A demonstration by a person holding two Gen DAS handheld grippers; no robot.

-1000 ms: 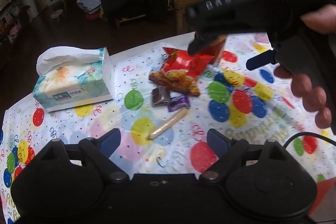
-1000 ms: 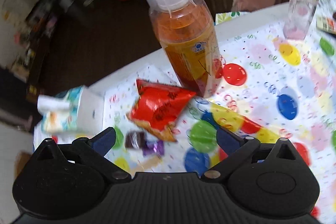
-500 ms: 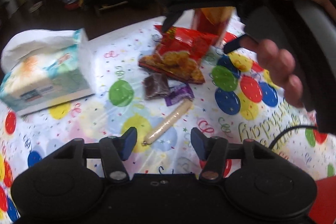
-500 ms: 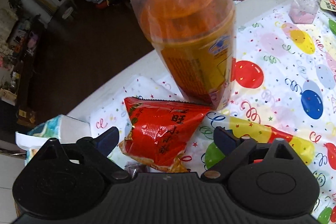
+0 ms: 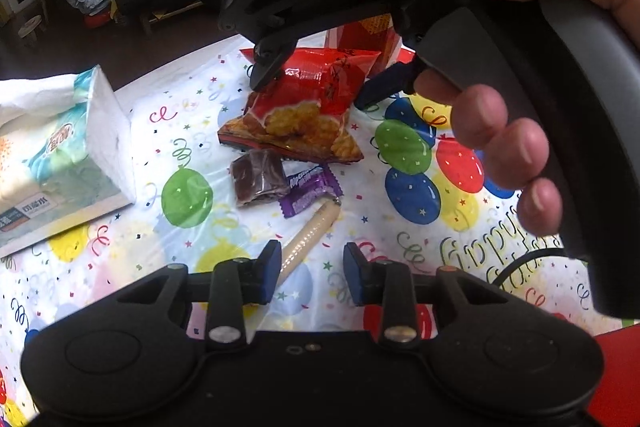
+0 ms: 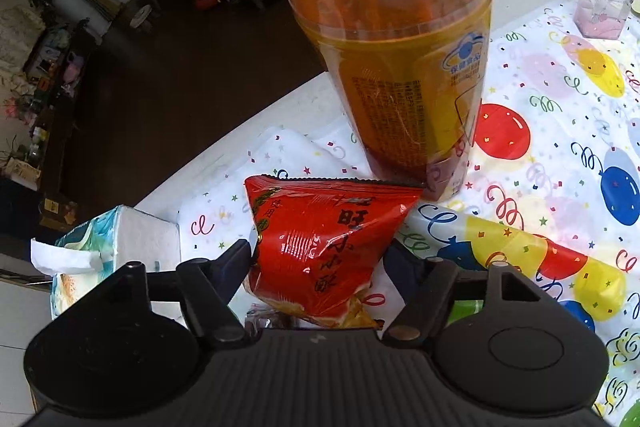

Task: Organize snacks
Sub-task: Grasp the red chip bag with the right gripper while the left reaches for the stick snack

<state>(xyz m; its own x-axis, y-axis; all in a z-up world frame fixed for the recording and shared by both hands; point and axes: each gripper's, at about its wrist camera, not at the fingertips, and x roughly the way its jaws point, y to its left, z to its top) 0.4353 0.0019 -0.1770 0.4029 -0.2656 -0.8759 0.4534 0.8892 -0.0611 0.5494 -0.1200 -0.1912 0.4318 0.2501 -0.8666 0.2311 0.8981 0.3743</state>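
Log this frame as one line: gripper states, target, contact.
right hand-held gripper: open, astride red snack bag, one finger touching | left hand-held gripper: open, empty, over sausage stick

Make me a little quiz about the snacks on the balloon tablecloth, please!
1. True or false: the right gripper straddles the crinkly red snack bag.
2. What stands right behind that bag? A) tall orange plastic jar B) green mug
3. Fill in: the left gripper hovers over the pale ___-shaped sausage snack.

Key: 1 true. 2 A. 3 stick.
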